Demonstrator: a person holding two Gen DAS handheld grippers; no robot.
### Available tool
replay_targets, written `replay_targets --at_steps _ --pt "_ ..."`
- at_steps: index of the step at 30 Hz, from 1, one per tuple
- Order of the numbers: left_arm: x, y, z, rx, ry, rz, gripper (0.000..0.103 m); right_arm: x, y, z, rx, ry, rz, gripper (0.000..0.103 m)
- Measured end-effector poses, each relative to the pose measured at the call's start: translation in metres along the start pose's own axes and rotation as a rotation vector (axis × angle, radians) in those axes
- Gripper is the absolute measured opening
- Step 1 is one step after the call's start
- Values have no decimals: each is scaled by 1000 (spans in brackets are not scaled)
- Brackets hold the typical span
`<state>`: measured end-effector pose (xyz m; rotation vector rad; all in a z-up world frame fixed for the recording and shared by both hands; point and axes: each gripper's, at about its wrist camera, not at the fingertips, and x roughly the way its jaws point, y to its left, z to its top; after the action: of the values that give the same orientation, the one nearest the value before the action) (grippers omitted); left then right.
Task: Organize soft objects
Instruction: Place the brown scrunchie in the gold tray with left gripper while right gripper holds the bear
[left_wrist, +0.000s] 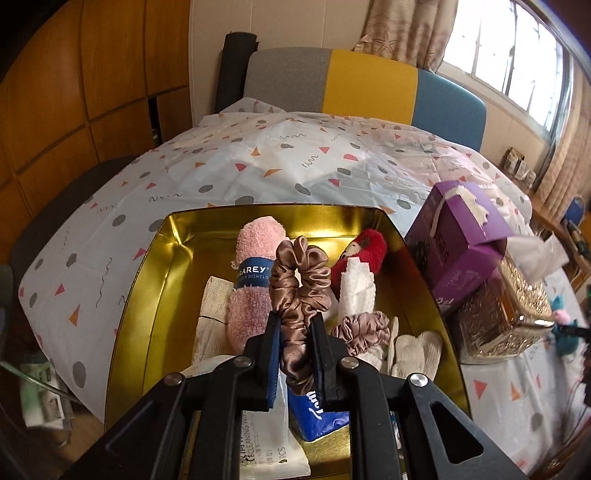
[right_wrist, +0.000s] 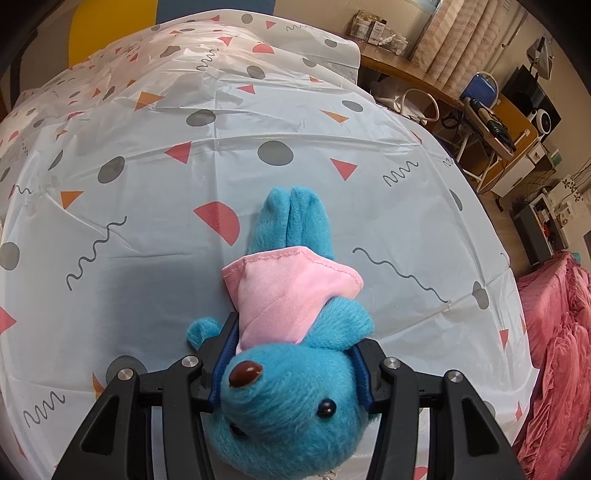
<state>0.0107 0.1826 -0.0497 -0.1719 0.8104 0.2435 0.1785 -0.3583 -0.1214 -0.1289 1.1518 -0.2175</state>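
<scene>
In the left wrist view my left gripper (left_wrist: 295, 321) is shut on a brown satin scrunchie (left_wrist: 301, 280) and holds it over a gold tin tray (left_wrist: 147, 266). The tray holds a rolled pink dishcloth (left_wrist: 253, 273), a red plush toy (left_wrist: 369, 247), a folded white tissue (left_wrist: 356, 288), a second pinkish scrunchie (left_wrist: 364, 330), beige gloves (left_wrist: 417, 350) and wipe packets (left_wrist: 273, 450). In the right wrist view my right gripper (right_wrist: 291, 332) is shut on a blue plush bear (right_wrist: 295, 398) in a pink dress, held above the tablecloth (right_wrist: 147, 288). The bear also shows small at the far right of the left wrist view (left_wrist: 565, 328).
A purple tissue box (left_wrist: 458, 236) sits on a gold glittery basket (left_wrist: 498, 317) right of the tray. The table wears a white patterned cloth (left_wrist: 258, 166). A grey, yellow and blue sofa back (left_wrist: 369, 85) stands beyond it. A pink bedspread (right_wrist: 554, 332) lies right of the table.
</scene>
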Motion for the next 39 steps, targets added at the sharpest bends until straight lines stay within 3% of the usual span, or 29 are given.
replay_targets --at_steps 11,20,24,28,39 --pt "9 -4 -7 31 6 10 15 -2 6 -1 -12 -6 -20 52" --pt "49 9 -7 -5 97 29 17 -4 10 -2 -14 -8 -32 52" --pt "60 16 -4 -9 102 67 24 -4 9 -1 -12 -5 -31 52" --pt "55 24 -4 -47 84 62 49 -4 9 -1 -11 -5 -30 52" --pt "19 17 -14 -39 26 51 64 -3 9 -1 -20 -7 -33 52"
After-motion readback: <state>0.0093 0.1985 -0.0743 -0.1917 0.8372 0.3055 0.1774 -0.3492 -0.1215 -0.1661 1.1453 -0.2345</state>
